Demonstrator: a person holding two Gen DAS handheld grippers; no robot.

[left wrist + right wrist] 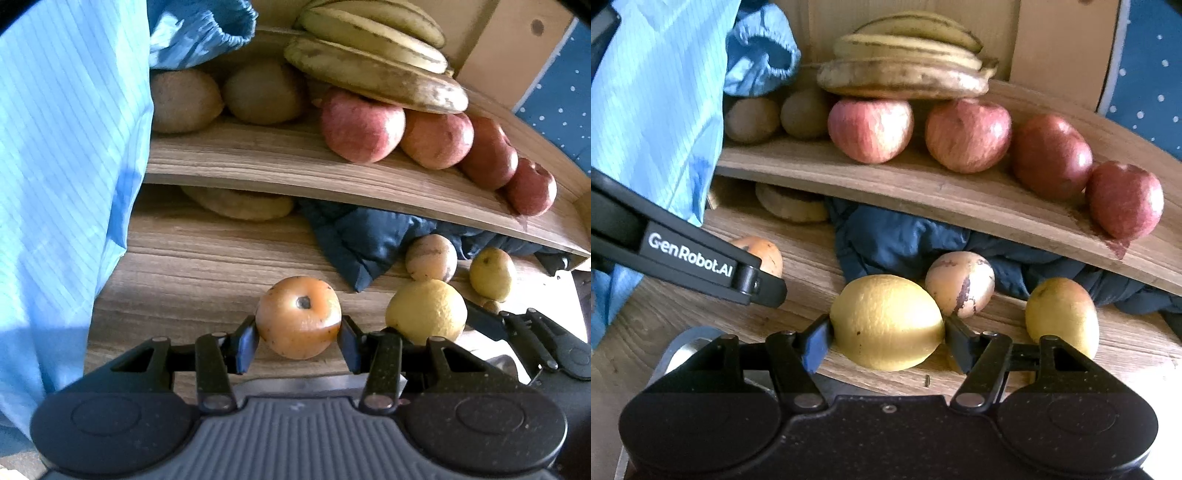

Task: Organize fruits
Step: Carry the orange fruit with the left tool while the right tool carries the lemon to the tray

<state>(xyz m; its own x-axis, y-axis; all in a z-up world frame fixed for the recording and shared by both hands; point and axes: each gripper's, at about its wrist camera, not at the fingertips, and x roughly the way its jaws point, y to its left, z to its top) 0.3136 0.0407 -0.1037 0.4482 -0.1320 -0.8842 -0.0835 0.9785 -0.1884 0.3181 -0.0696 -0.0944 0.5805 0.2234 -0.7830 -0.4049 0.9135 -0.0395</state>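
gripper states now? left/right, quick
Left gripper: shut on the orange fruit.
Right gripper: shut on the lemon.

Left gripper (298,341): matte black linkage arms with silver rivets, ribbed grey body, dark blue fingers (246,343). Right gripper (886,345) looks alike. Light blue pinstriped sleeve (70,155), possibly a lab coat.

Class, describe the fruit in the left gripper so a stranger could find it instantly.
Find the wooden shelf loaded with red apples and bananas. On the lower board beneath it, the left gripper clasps an orange fruit; unlike the neighbouring yellow lemon, it is smooth and orange.
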